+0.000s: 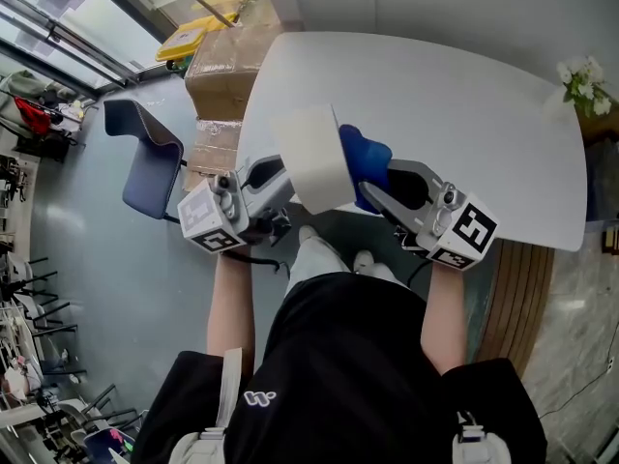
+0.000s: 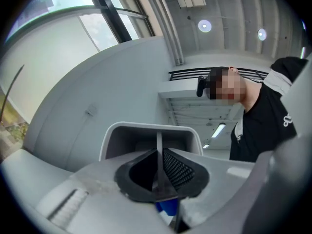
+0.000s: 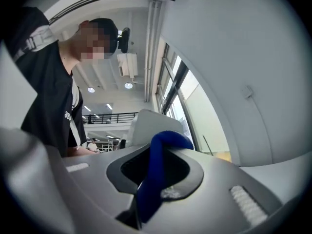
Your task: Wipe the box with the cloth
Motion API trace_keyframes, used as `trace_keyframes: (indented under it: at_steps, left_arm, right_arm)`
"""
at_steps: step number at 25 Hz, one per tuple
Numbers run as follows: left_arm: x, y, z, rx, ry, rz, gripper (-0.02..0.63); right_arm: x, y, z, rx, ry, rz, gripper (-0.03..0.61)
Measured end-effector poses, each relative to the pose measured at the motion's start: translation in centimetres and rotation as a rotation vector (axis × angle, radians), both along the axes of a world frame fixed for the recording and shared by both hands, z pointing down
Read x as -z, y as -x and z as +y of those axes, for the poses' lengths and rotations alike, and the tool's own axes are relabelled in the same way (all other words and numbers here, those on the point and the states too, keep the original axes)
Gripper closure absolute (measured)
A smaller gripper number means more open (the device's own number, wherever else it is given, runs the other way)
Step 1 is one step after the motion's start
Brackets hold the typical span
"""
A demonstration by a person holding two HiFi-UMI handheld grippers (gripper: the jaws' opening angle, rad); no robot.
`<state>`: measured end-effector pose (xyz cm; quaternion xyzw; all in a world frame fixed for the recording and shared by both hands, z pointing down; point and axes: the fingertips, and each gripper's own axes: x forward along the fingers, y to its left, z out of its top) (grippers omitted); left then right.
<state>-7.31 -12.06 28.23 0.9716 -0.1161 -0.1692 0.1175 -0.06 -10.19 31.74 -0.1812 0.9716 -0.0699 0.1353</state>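
Observation:
I hold a white box (image 1: 314, 158) up above the near edge of the white table (image 1: 445, 95). My left gripper (image 1: 280, 180) is shut on the box's left side; in the left gripper view its jaws (image 2: 158, 172) pinch a thin wall of the box (image 2: 148, 133). A blue cloth (image 1: 366, 158) is pressed against the box's right side, with my right gripper (image 1: 375, 189) shut on it. In the right gripper view the cloth (image 3: 156, 165) runs up out of the gripper (image 3: 151, 182) and folds against the box (image 3: 153, 121). A blue scrap of the cloth (image 2: 168, 206) shows below the left jaws.
Stacked cardboard cartons (image 1: 222, 80) stand left of the table, with a yellow item (image 1: 184, 42) behind them. A dark blue chair (image 1: 145, 158) is on the floor at left. White flowers (image 1: 583, 83) sit at the table's far right corner. My legs and shoes (image 1: 319, 249) are below the box.

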Motion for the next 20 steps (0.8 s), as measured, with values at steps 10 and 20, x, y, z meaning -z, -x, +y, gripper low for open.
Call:
trace_keyframes:
  at_steps: [10,20]
  left_arm:
    - [-2.9,1.3,-1.9,0.12,0.093,-0.062,0.572]
    - [-6.0,0.1,-1.5,0.098,0.068,-0.251,0.572]
  right_arm:
    - [1.9,0.0,2.7,0.129,-0.04,-0.06,0.523]
    - [2.6,-1.1,0.9,0.045,-0.032,-0.119,0.523]
